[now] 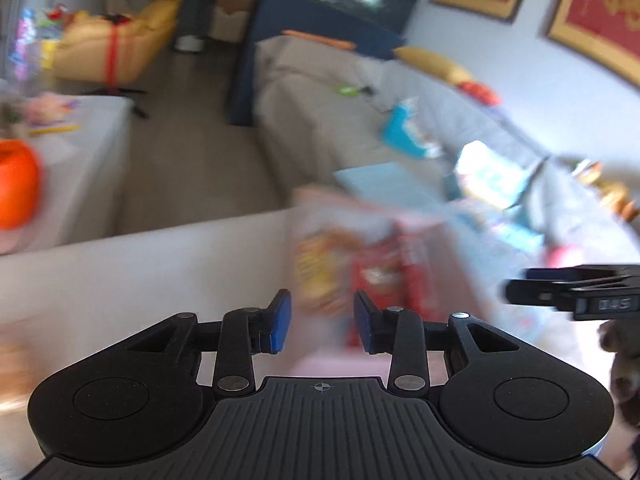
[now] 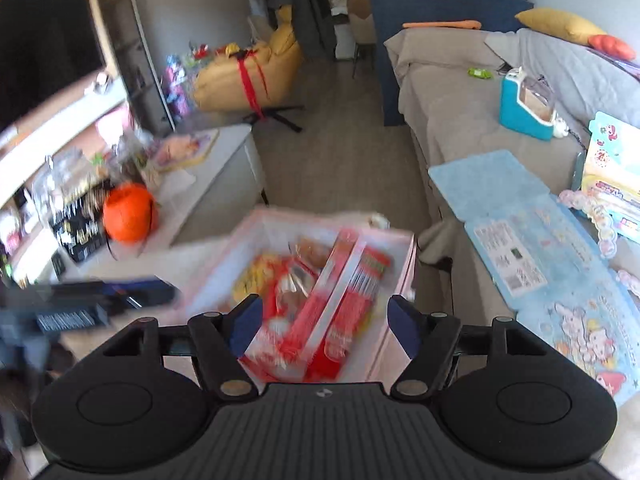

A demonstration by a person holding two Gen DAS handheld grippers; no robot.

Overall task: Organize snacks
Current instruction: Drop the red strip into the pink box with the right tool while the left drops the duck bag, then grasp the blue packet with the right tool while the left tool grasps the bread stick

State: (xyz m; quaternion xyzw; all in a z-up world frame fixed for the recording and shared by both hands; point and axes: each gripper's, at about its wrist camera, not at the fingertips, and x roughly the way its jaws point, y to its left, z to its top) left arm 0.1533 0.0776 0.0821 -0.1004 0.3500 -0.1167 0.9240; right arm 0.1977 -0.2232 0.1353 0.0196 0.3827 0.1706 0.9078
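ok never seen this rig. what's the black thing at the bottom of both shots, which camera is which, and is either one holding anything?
The black thing is a handheld two-finger gripper; a person carries one in each hand, each with a fisheye camera looking along its fingers. One picture is from the left gripper, the other from the right gripper. Both look down at a pink box of red and yellow snack packets on a pale table. Both stand open with nothing between the pads. Motion blur hides the packet details.
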